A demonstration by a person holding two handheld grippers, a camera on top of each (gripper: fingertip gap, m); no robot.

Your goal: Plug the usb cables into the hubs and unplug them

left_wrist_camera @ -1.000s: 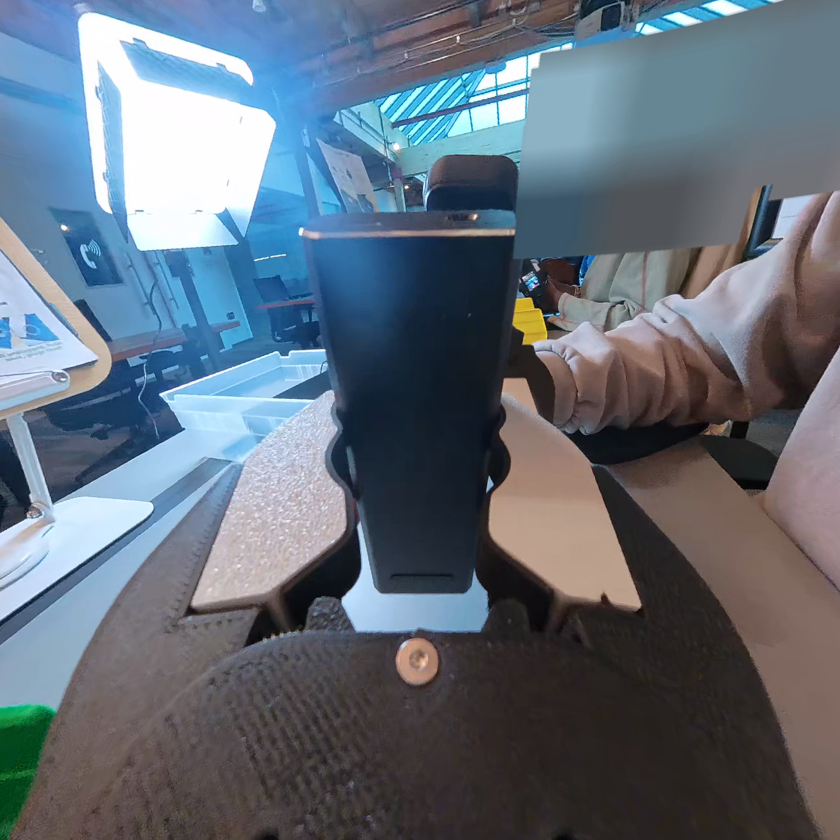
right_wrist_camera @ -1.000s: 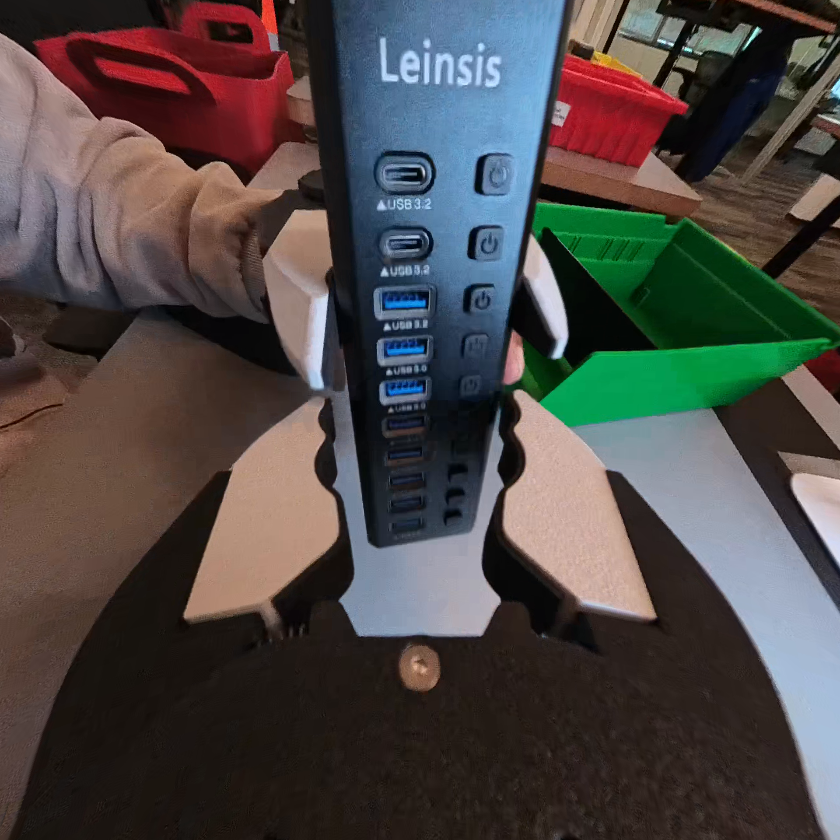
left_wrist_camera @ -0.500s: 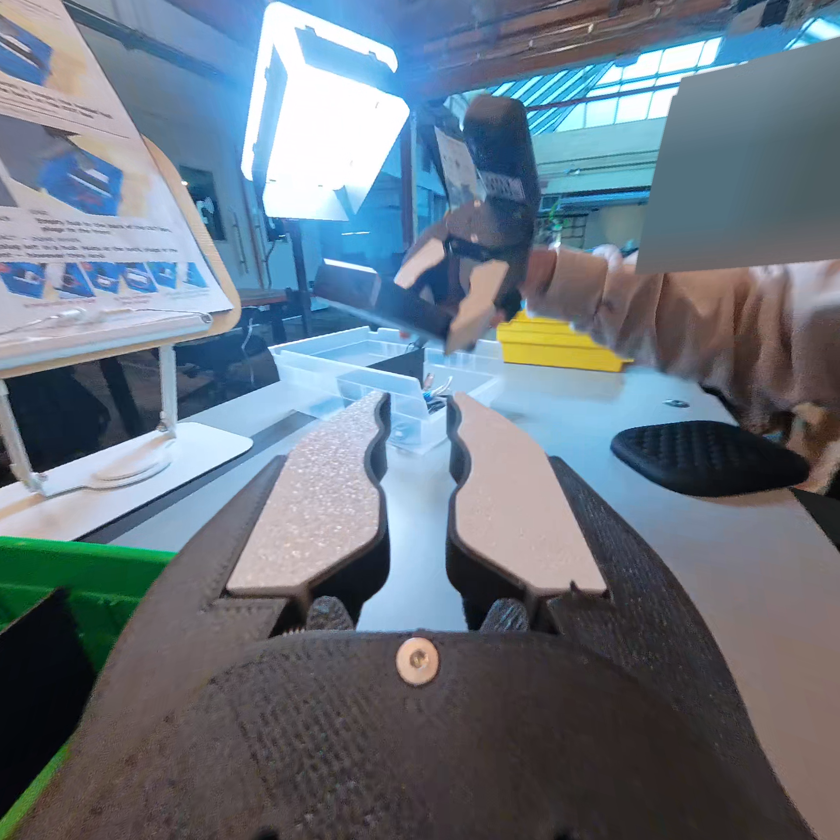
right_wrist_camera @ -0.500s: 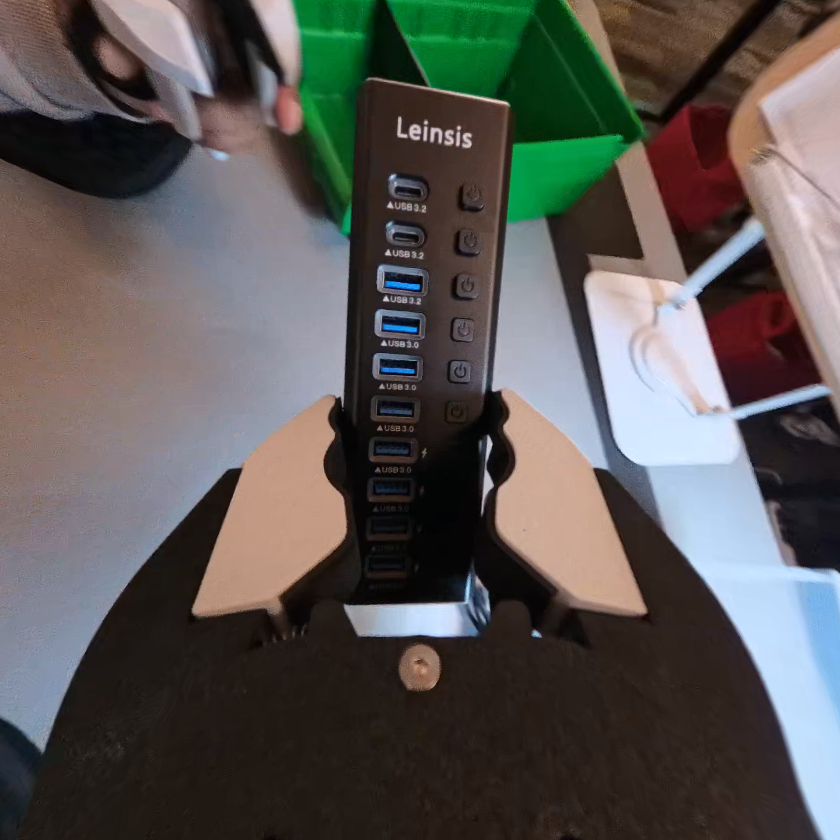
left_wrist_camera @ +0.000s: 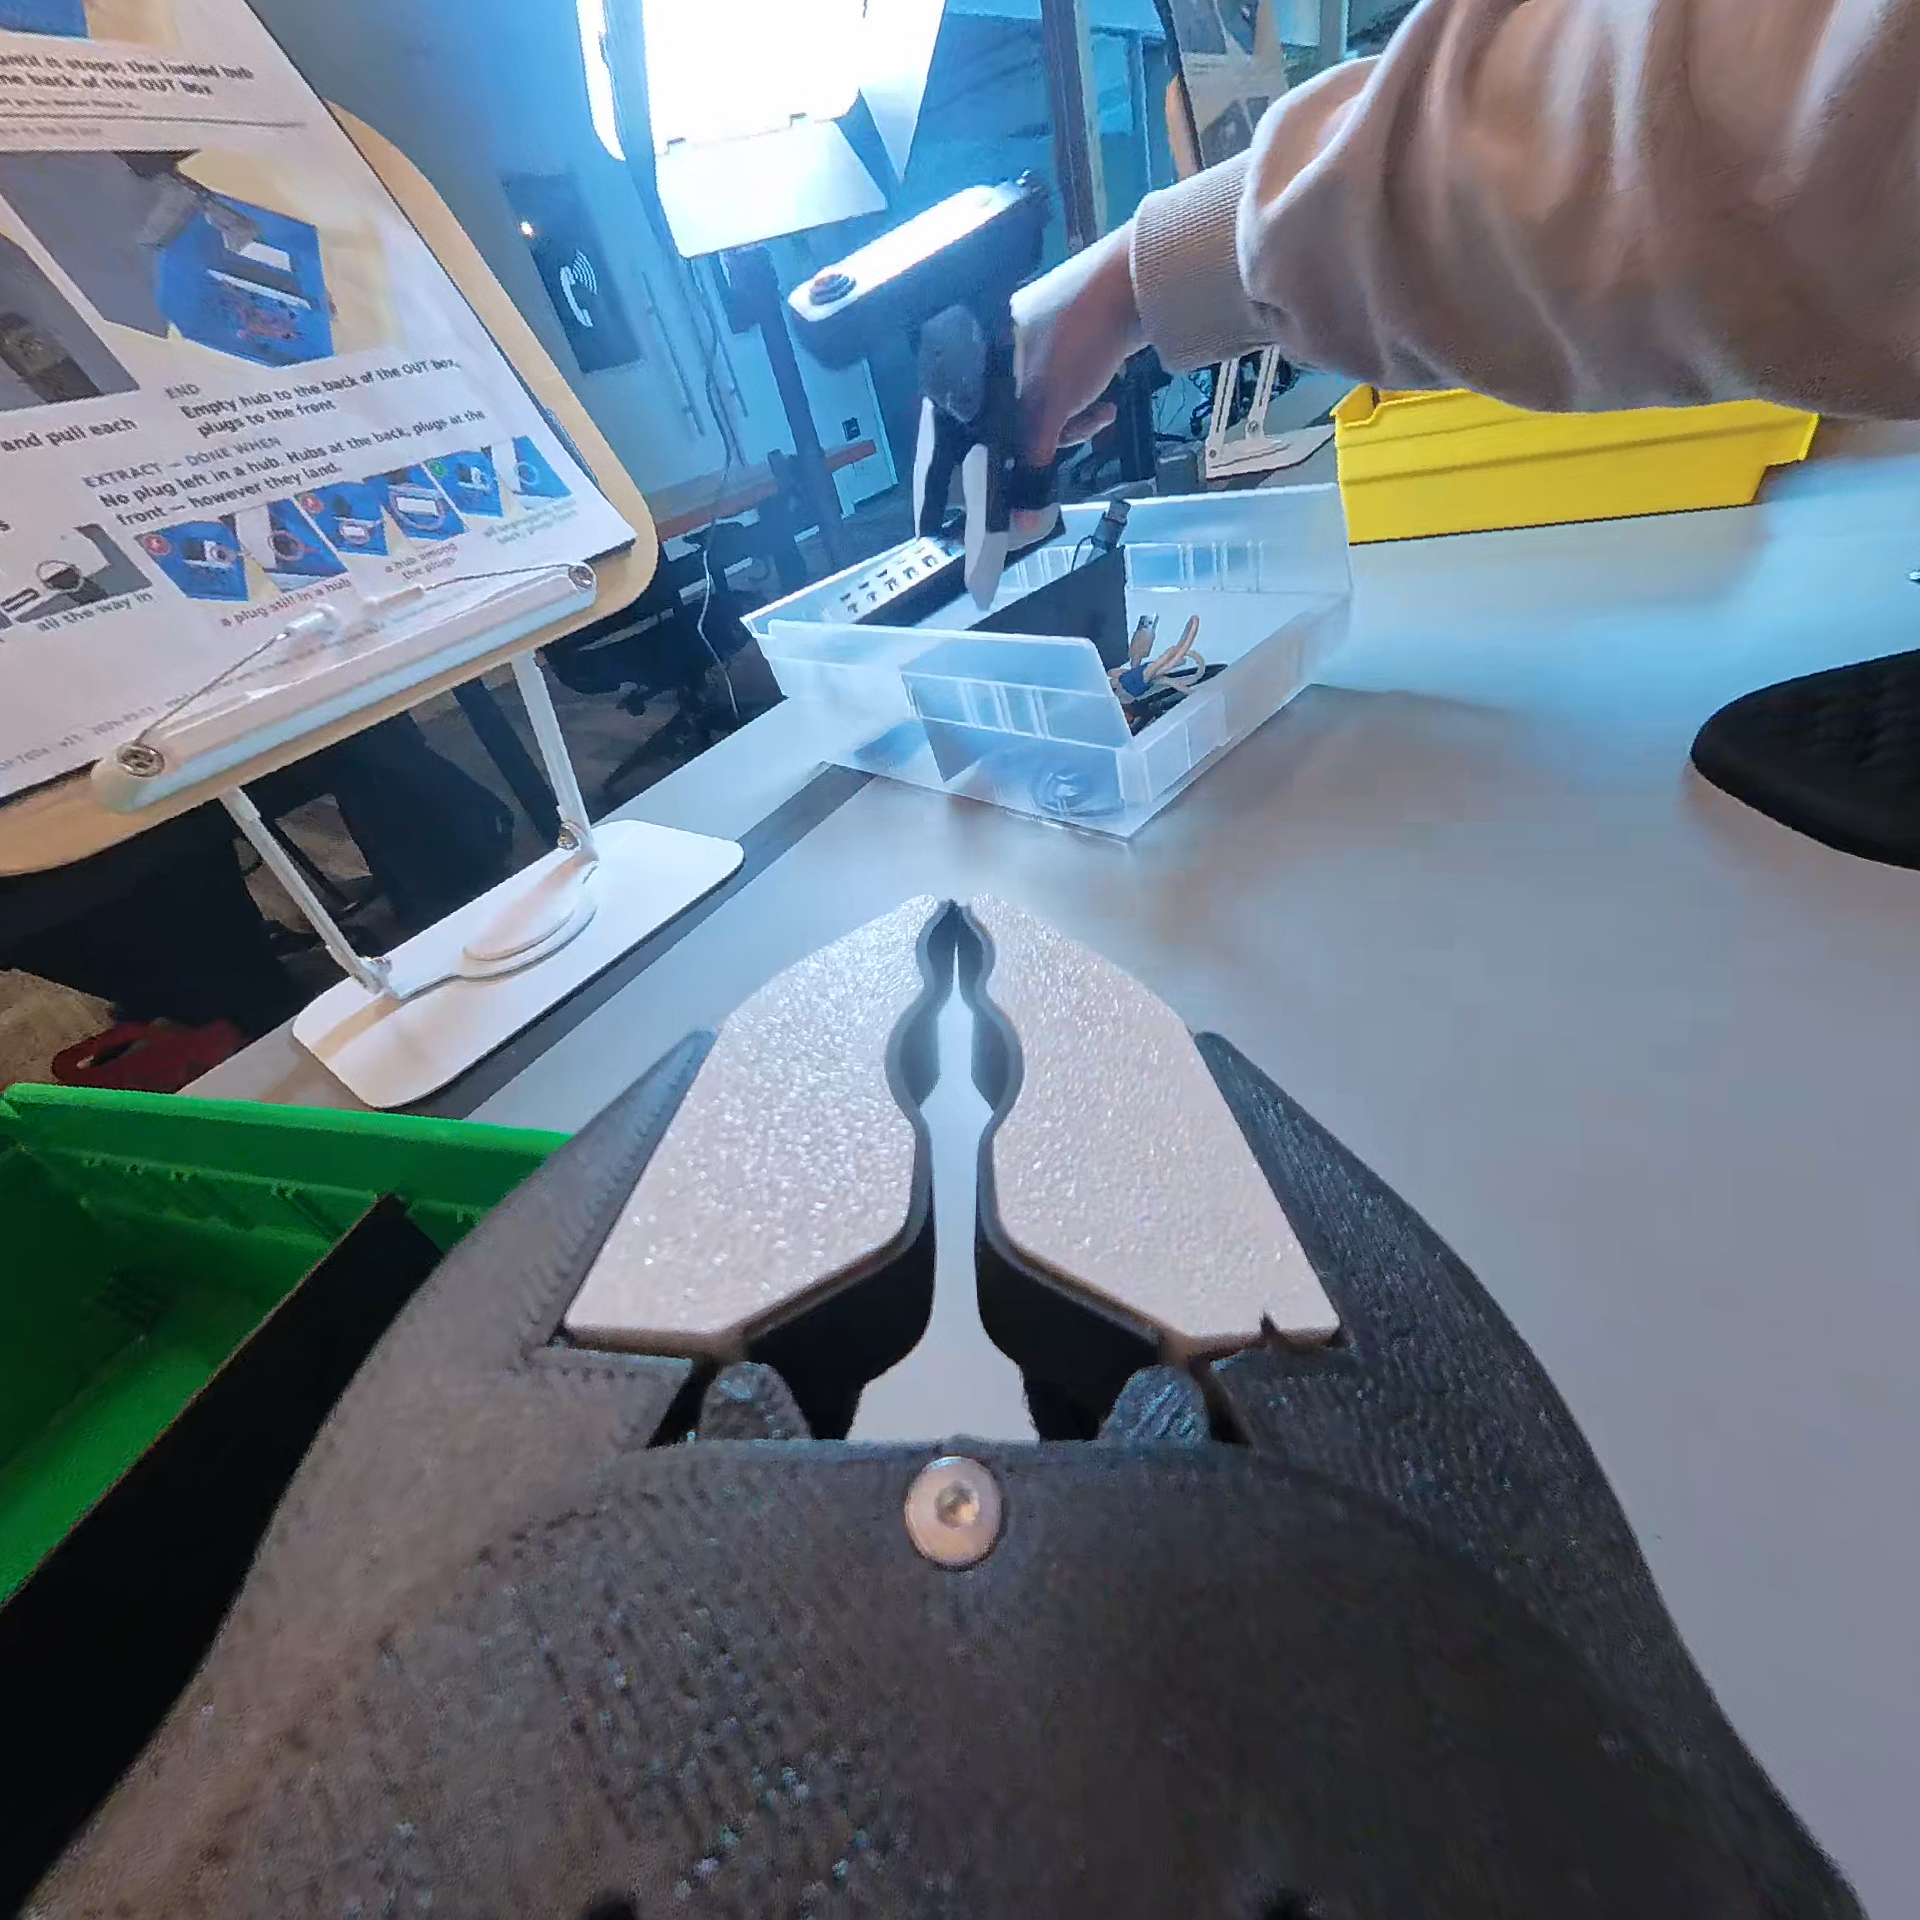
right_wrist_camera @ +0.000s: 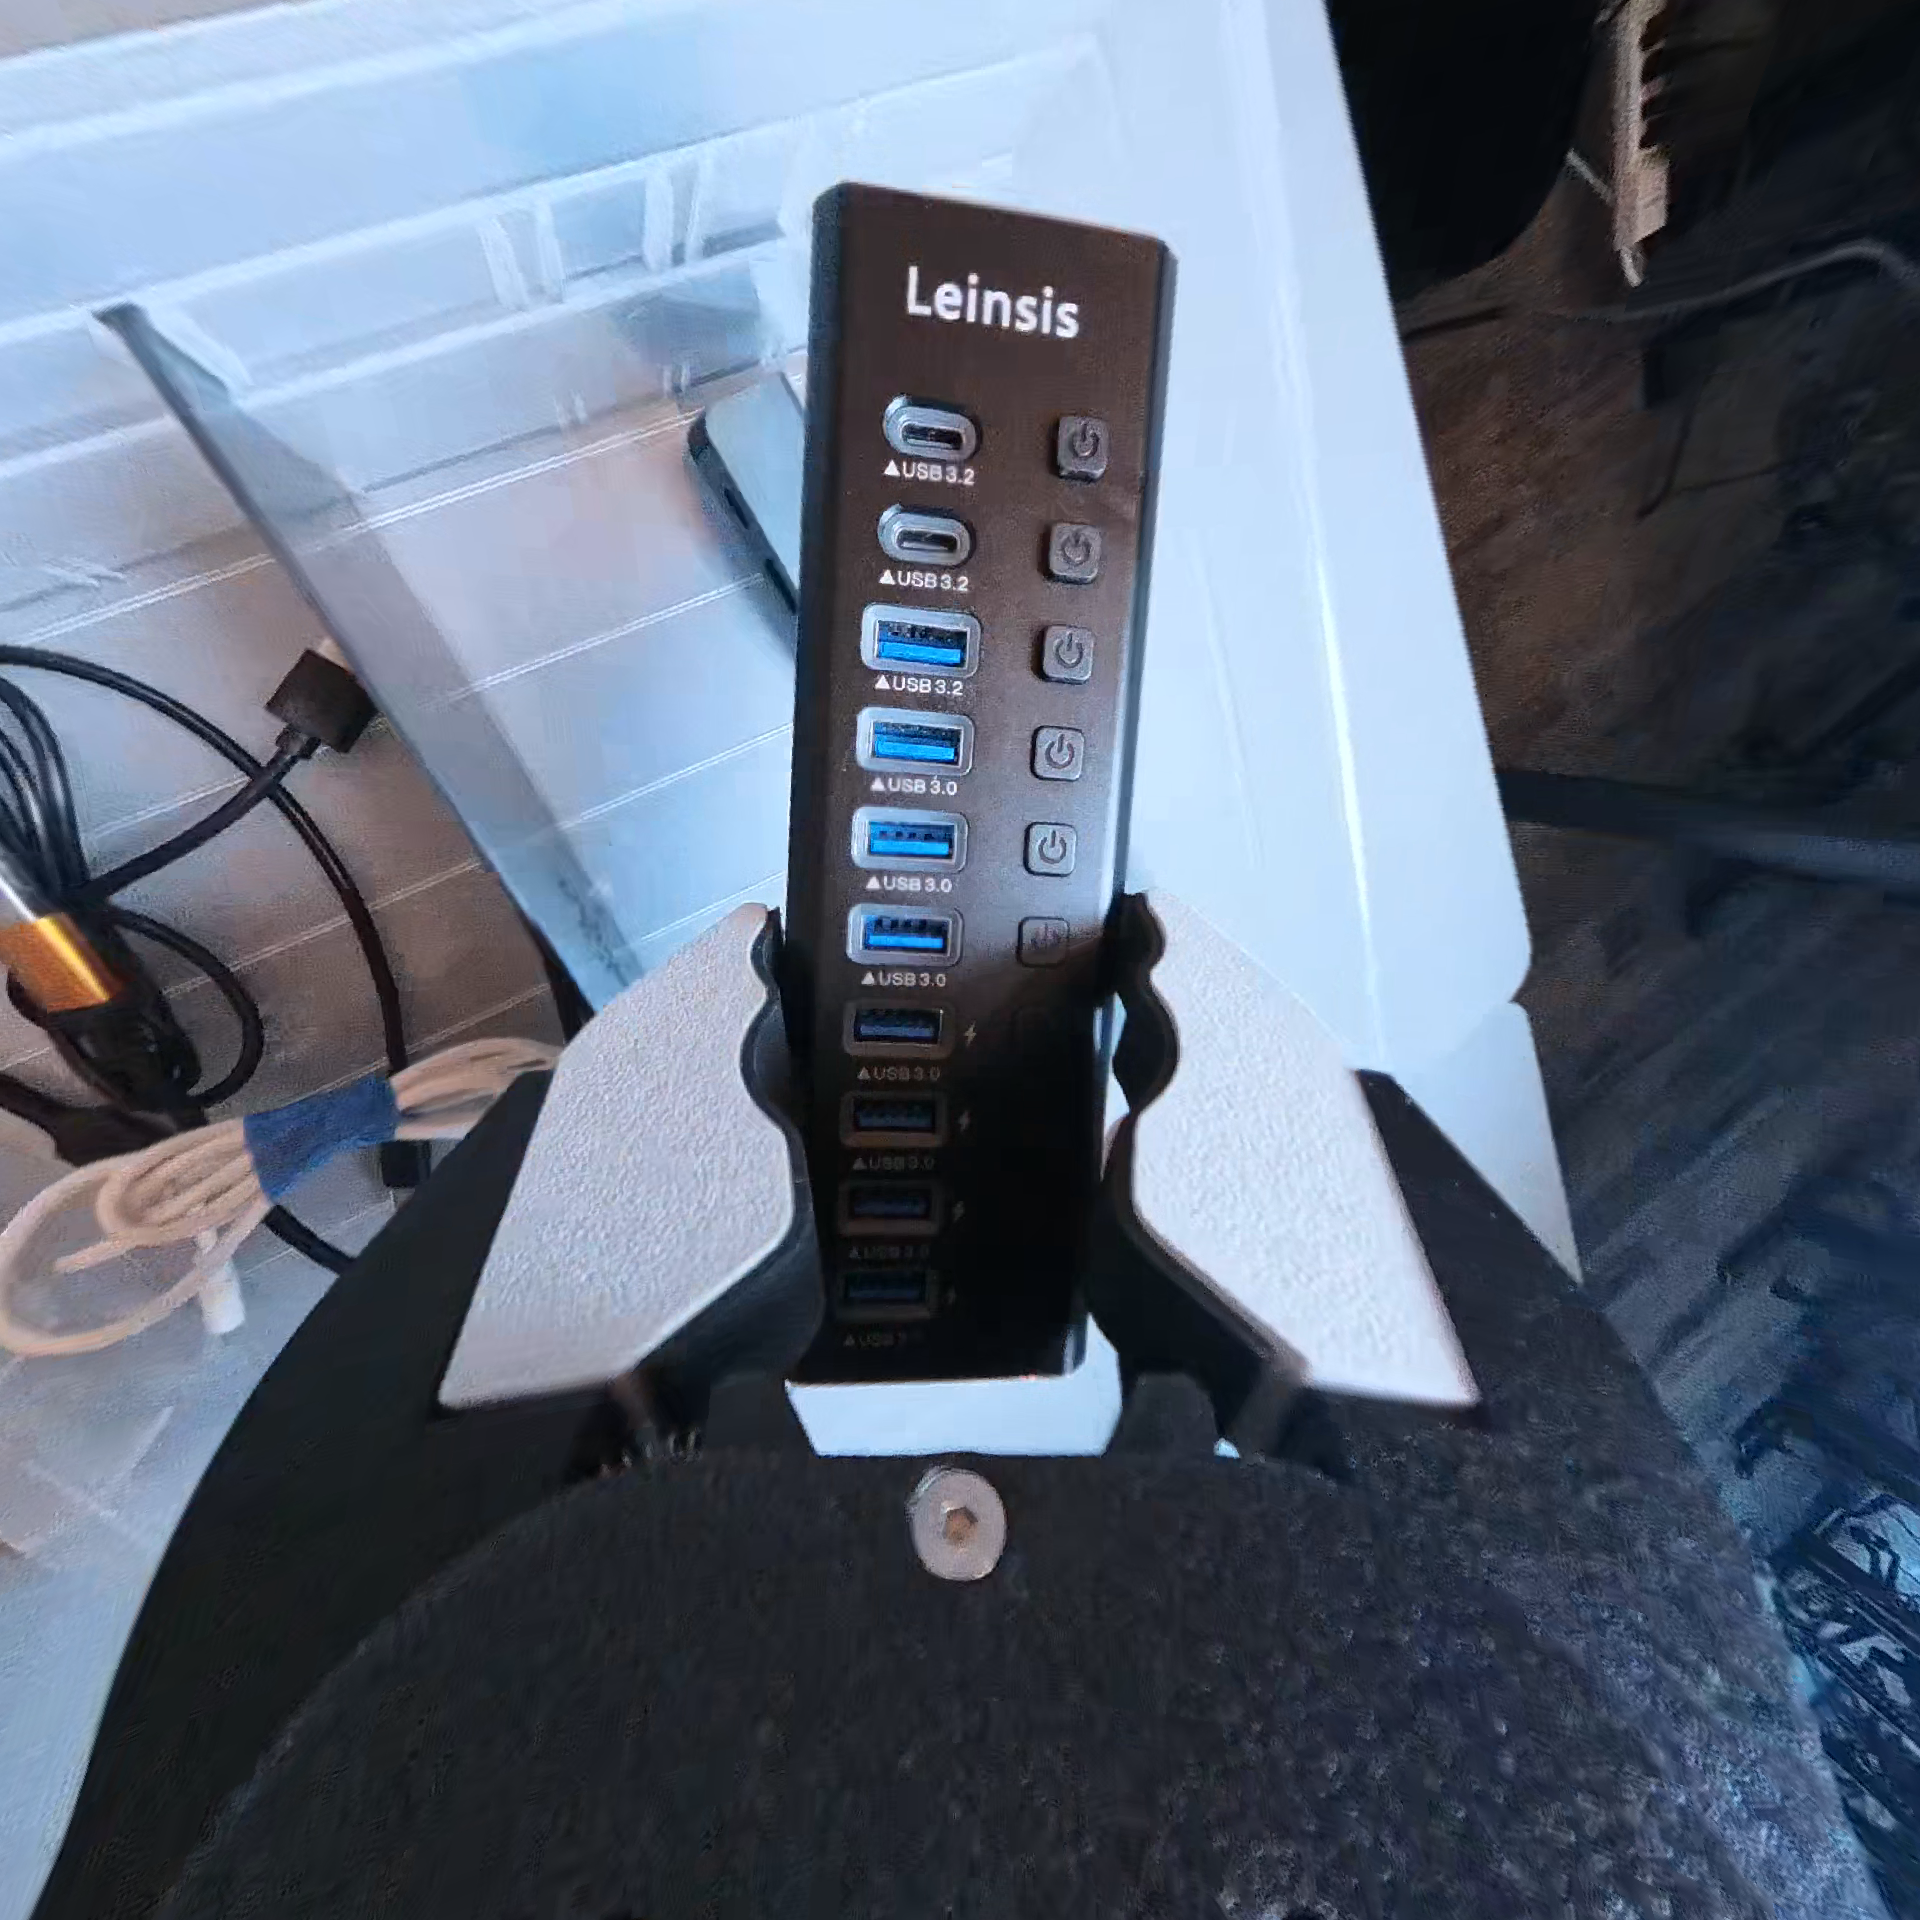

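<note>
Overhead, right gripper (right_wrist_camera: 951, 925) (pitched down) clamps black hub (right_wrist_camera: 982, 582) above clear bin (right_wrist_camera: 1340, 644).

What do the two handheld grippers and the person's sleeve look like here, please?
Each gripper, left and right, has a textured black body, a silver centre screw and pale speckled plates on black, wavy-edged fingers. The sleeve is light beige with a ribbed cuff.

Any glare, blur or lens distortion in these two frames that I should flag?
Left wrist view: the studio light blows out to white; the sleeve smears with motion; fisheye bends the edges. Right wrist view: the black hub is sharp, the clear bin and the cables look soft.
</note>
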